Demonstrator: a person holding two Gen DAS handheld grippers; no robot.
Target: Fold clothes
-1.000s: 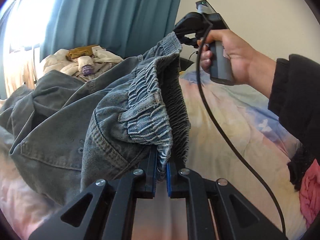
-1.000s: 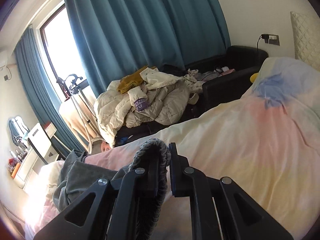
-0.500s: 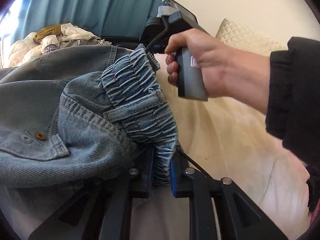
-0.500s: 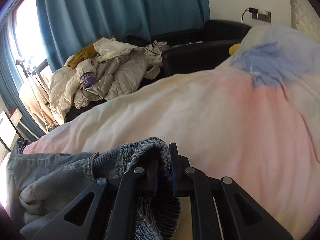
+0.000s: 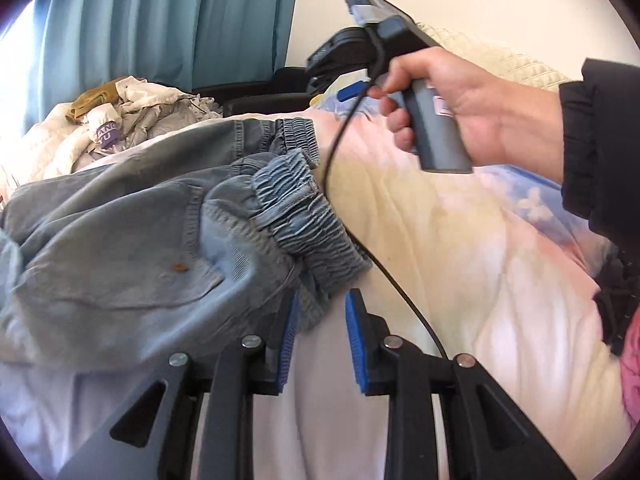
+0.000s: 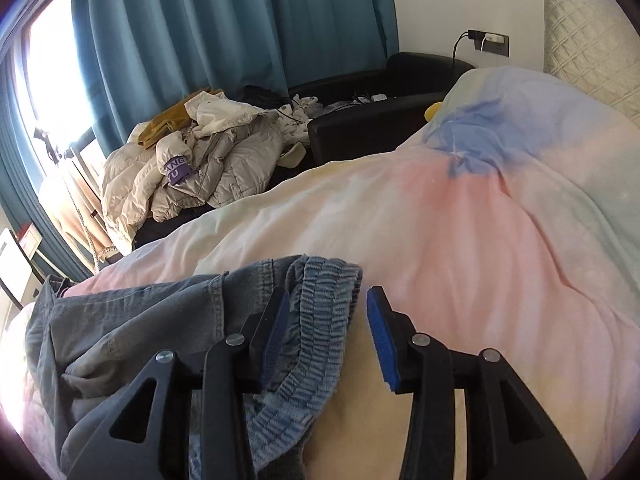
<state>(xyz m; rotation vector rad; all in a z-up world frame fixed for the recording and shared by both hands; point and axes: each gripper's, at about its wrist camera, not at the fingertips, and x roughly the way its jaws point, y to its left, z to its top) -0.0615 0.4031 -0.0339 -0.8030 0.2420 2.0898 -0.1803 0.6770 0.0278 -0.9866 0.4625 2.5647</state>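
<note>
Opening both sets of jaws, I see the denim jeans (image 5: 132,240) lying on the pastel duvet (image 5: 460,264) of the bed. My left gripper (image 5: 320,320) has its blue pads (image 5: 354,344) parted; the elastic waistband (image 5: 308,220) sits against the inner pad while the other pad stands clear of it, so the grip is released. In the right wrist view, my right gripper (image 6: 326,312) has parted wider; the gathered waistband (image 6: 320,320) lies in the gap, touching the left-side pad and apart from the right-side one, so nothing is clamped. The jeans (image 6: 132,328) spread away to the left over the duvet (image 6: 480,232). In the left wrist view, a hand (image 5: 452,100) grips the handle of the right gripper above the waistband, a black cable (image 5: 340,152) trailing down across the fabric. A heap of pale jackets (image 6: 200,164) lies beyond the bed, before the teal curtain (image 6: 224,28).
</note>
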